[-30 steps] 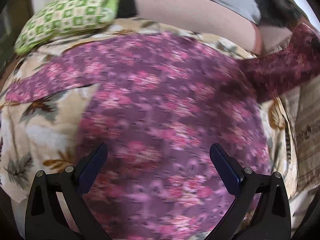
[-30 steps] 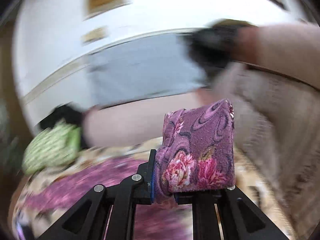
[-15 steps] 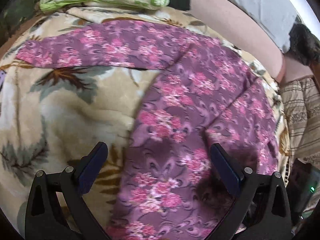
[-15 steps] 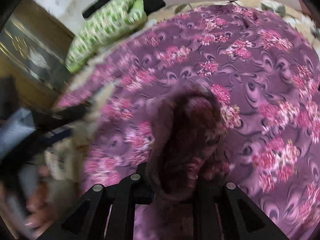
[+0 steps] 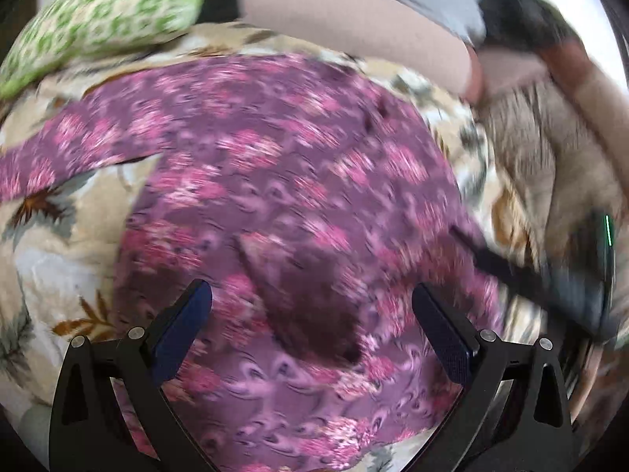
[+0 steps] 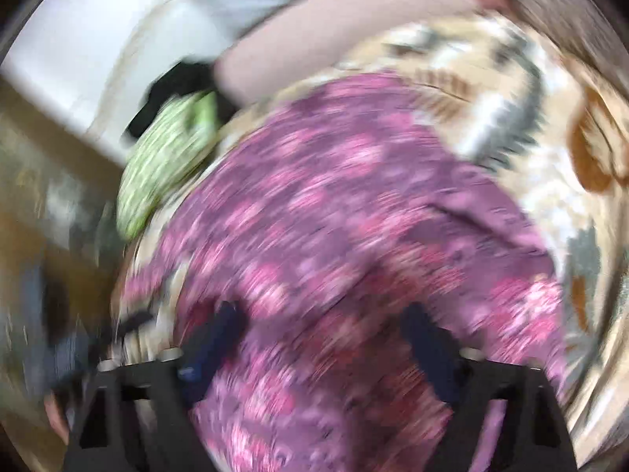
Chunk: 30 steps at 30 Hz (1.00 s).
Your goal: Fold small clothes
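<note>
Your left gripper (image 5: 310, 314) hangs with its fingers spread wide over the purple floral garment (image 5: 275, 181), which lies spread on the leaf-print blanket (image 5: 51, 244) just ahead of and beneath both tools. Your right gripper (image 6: 322, 334) is also spread apart, gripping nothing. A green checked pillow (image 5: 98, 23) sits far ahead, to the left.

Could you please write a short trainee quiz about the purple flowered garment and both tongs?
1. True or false: the left tongs grip the purple garment.
2. What lies under the garment? A) floral blanket B) bare wood C) tiles
3. Fill in: the right tongs are ____.

Key: 1 false, they are open with nothing between them. 2 A. 3 open.
</note>
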Each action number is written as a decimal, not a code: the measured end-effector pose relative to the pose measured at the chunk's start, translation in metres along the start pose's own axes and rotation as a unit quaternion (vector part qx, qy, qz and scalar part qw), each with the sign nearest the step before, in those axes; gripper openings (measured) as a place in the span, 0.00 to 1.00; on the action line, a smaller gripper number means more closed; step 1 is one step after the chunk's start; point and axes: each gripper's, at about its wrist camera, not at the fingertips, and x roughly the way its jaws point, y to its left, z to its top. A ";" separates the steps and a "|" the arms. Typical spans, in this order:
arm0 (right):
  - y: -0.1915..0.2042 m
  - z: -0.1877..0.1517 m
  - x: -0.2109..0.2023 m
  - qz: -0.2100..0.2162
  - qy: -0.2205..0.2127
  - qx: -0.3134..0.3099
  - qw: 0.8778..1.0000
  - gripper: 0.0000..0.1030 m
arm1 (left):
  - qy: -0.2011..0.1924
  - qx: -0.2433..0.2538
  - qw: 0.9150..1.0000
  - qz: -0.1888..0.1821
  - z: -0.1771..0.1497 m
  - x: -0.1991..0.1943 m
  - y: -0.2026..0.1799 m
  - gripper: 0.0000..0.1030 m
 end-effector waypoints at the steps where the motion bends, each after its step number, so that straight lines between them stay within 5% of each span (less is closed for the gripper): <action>1: -0.005 0.012 0.005 -0.008 -0.001 0.010 1.000 0.65 | 0.013 0.025 0.999 0.024 -0.005 0.007 -0.014 1.00; 3: -0.010 0.032 0.020 -0.029 0.004 0.018 0.999 0.62 | 0.014 0.060 0.994 0.088 -0.013 0.025 -0.030 0.99; 5: -0.016 0.043 0.046 -0.038 0.020 0.033 0.999 0.49 | 0.026 0.063 0.989 0.129 -0.018 0.043 -0.024 0.80; 6: -0.020 0.049 0.054 -0.038 0.027 0.040 0.998 0.37 | 0.036 0.053 0.989 0.132 -0.020 0.047 -0.015 0.59; 9: -0.029 0.056 0.059 -0.073 0.021 0.046 0.996 0.16 | 0.037 0.014 0.987 0.153 -0.024 0.043 0.021 0.27; 14: -0.025 0.059 0.034 -0.047 -0.001 0.040 0.998 0.07 | 0.041 -0.088 0.990 0.103 -0.047 0.013 0.081 0.04; 18: -0.011 0.058 0.043 -0.073 0.015 0.007 0.997 0.07 | 0.056 -0.094 0.991 0.077 -0.068 0.012 0.086 0.00; 20: -0.012 0.056 0.043 -0.067 0.014 0.021 0.997 0.06 | 0.035 -0.122 0.991 0.034 -0.070 -0.010 0.089 0.00; 23: -0.002 0.053 0.020 -0.071 -0.023 0.004 0.997 0.06 | 0.009 -0.130 0.990 0.050 -0.070 -0.032 0.095 0.00; 26: -0.009 0.051 0.039 -0.095 0.012 0.008 0.995 0.06 | 0.027 -0.105 0.990 0.093 -0.076 -0.016 0.095 0.00; 29: -0.006 0.039 0.035 -0.095 0.013 0.020 0.995 0.07 | 0.032 -0.115 0.990 0.080 -0.079 -0.020 0.099 0.02; 30: 0.001 0.033 0.027 -0.086 0.006 0.014 0.996 0.07 | 0.025 -0.110 0.991 0.075 -0.078 -0.024 0.096 0.10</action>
